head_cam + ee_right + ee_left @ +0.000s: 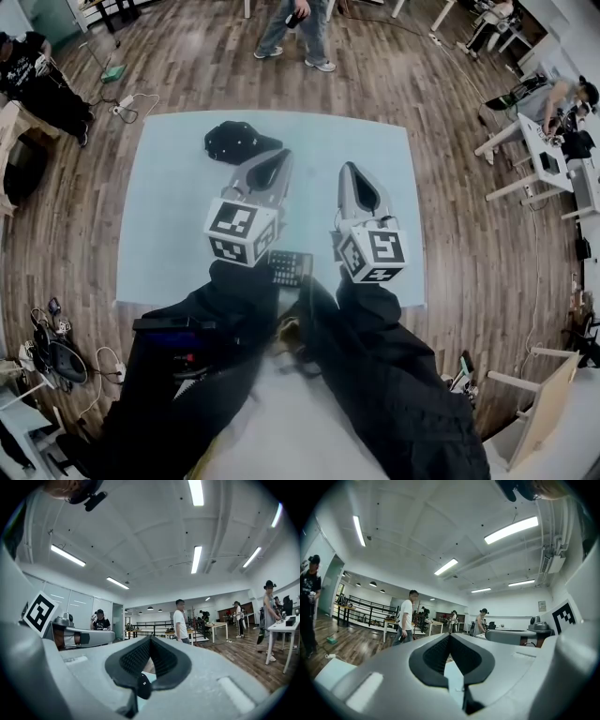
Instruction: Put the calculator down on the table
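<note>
In the head view a black calculator [289,267] lies near the front edge of the light blue table [169,216], partly hidden behind the marker cube of my left gripper and a dark sleeve. My left gripper [280,156] hovers over the middle of the table and holds nothing. Its jaws meet at the tip in the left gripper view [450,636]. My right gripper [349,169] hangs beside it to the right, also shut and empty [150,638]. Neither gripper touches the calculator, which lies behind both sets of jaws. Both point level across the room.
A black cap-like object [239,142] rests on the far part of the table. Wooden floor surrounds the table. A person [295,28] stands beyond its far edge, and others sit at desks to the right [553,112] and left [33,80]. Cables and gear [52,352] lie on the floor at the near left.
</note>
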The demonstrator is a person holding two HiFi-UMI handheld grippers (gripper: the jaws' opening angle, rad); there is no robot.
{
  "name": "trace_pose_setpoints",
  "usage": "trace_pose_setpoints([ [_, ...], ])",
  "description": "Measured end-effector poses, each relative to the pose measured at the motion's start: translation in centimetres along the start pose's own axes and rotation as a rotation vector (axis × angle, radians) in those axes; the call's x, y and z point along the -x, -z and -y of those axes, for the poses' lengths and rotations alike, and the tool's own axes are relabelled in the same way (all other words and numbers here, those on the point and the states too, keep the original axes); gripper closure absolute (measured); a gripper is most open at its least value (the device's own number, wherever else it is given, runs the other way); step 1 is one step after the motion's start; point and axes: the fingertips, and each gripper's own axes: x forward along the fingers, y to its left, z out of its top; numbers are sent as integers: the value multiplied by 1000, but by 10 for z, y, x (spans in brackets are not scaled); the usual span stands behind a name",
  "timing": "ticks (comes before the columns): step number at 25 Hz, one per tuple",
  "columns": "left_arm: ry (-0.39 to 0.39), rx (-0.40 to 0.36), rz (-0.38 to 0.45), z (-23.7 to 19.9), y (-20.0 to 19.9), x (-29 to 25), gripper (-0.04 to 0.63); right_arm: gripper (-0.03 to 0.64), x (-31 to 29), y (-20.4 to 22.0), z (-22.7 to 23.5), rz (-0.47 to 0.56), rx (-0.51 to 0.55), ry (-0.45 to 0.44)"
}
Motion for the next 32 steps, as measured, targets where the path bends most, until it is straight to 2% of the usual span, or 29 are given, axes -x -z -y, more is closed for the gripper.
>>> trace_pose_setpoints([
  [32, -1, 15, -15, 0, 7, 2, 594, 620, 3, 8, -1, -27, 5, -1],
])
